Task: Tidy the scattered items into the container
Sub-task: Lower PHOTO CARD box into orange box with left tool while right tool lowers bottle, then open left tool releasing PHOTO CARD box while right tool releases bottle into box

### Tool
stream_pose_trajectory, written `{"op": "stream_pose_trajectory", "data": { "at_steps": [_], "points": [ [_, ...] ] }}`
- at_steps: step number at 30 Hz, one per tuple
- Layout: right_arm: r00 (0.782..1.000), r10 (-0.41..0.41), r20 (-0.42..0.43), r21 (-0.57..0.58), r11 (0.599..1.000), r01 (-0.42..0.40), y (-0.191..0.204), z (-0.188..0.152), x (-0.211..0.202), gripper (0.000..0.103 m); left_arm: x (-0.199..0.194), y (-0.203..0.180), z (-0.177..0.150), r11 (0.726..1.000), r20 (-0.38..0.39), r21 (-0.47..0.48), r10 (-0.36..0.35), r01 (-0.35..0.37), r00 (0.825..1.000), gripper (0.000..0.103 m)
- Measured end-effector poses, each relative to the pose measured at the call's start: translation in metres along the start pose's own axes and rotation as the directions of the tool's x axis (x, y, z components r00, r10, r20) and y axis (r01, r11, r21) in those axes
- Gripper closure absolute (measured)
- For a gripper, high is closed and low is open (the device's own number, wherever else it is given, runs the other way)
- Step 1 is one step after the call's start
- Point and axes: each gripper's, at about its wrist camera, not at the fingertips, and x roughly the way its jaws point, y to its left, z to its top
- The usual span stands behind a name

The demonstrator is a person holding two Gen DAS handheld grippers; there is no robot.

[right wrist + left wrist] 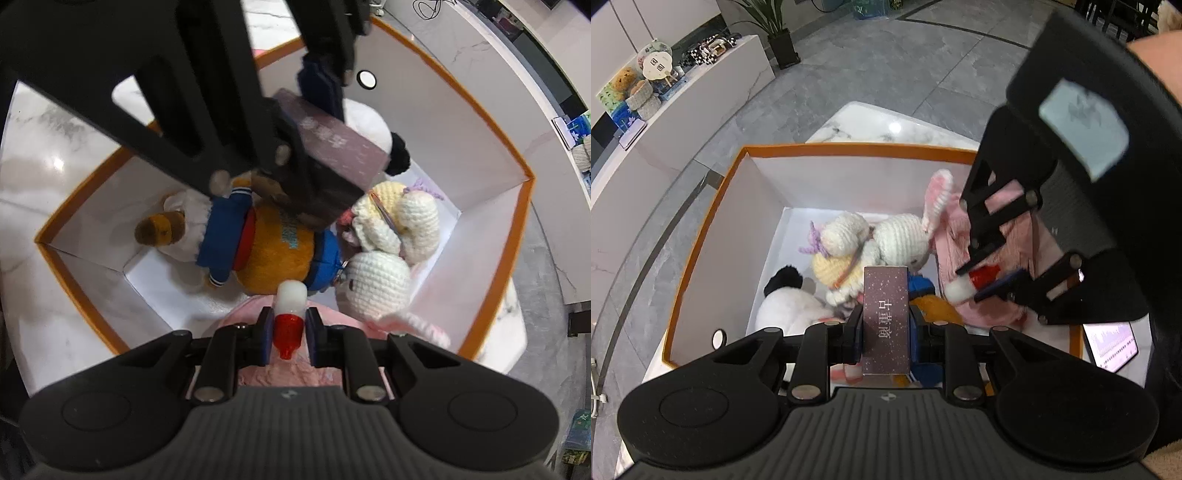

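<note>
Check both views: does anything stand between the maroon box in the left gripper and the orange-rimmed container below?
No lid or barrier shows. The maroon box hangs over the open container, but soft toys cover the floor beneath, so it would land on them.

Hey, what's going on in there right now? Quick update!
Left gripper shut on purple box, over the orange-rimmed container. Right gripper shut on red-and-white capsule, also over it. Plush toys fill the bottom; grippers crowd each other.
</note>
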Motion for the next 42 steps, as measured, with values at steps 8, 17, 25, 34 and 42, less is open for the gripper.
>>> {"op": "stream_pose_trajectory", "data": {
  "at_steps": [8, 17, 25, 34, 42],
  "points": [
    [1.000, 0.023, 0.009, 0.038, 0.999, -0.024, -0.010, -0.004, 0.012, 0.083, 0.015, 0.006, 0.011, 0.999, 0.006, -0.021, 0.032, -0.031, 0.999, 0.075],
    [1.000, -0.005, 0.023, 0.084, 0.996, 0.003, -0.017, -0.010, 0.014, 0.063, 0.020, 0.019, 0.012, 0.989, 0.026, -0.044, 0.146, -0.144, 0.989, 0.042],
    [0.999, -0.012, 0.030, 0.089, 0.996, 0.009, -0.014, -0.011, 0.009, 0.063, 0.010, 0.039, 0.008, 0.967, 0.049, -0.089, 0.245, -0.240, 0.968, 0.042],
    [0.998, -0.031, 0.055, 0.106, 0.994, 0.026, -0.013, -0.007, -0.005, 0.062, 0.000, 0.030, 0.002, 0.974, 0.056, -0.032, 0.224, -0.223, 0.973, 0.042],
    [0.995, -0.052, 0.079, 0.124, 0.991, 0.042, -0.013, -0.011, -0.017, 0.057, 0.010, 0.002, -0.006, 0.991, -0.056, 0.099, 0.097, -0.091, 0.994, 0.049]
  ]
}}
